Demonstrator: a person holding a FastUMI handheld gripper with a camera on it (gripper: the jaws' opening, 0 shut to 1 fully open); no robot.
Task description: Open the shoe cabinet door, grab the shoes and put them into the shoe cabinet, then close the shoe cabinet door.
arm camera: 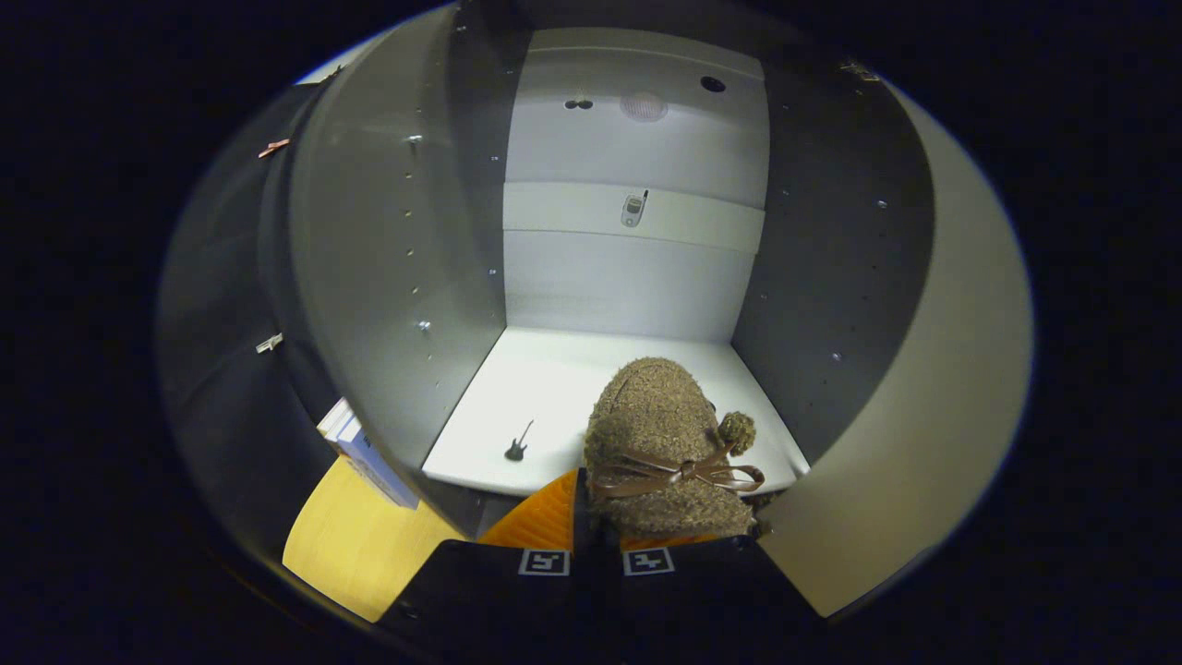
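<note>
Gripper (596,536): fingers drawn close together, pinching the heel end of the shoe (660,443). Both fingers meet the shoe's rear; the exact contact is partly hidden by the fuzzy upper.

Shoe: long axis runs straight ahead from the fingers, toe pointing away toward the back wall (637,277) of the shoe cabinet (397,277), heel nearest the claw. Toe end reaches over the front of the bottom shelf (554,388); cannot tell whether the sole touches it.

Edges and room: shelf's front edge lies just ahead of the fingertips, crossing under the shoe. Open shelf stretches beyond the toe to the back wall, and more to the left of the shoe than to the right. Left side panel and right side panel (831,277) stand well apart. The open door (923,416) swings out on the right, near the shoe's right flank.

Materials: shoe upper is brown, nubby, fleece-like, rounded at the toe; a glossy brown ribbon bow (679,473) crosses it near the heel, with a small pompom (736,430) to its right. Cabinet interior smooth, pale, flat-panelled, with rows of small peg holes in the side walls. A small dark guitar-shaped mark (518,443) sits on the shelf left of the shoe. Pale wood floor (360,545) below and left.
</note>
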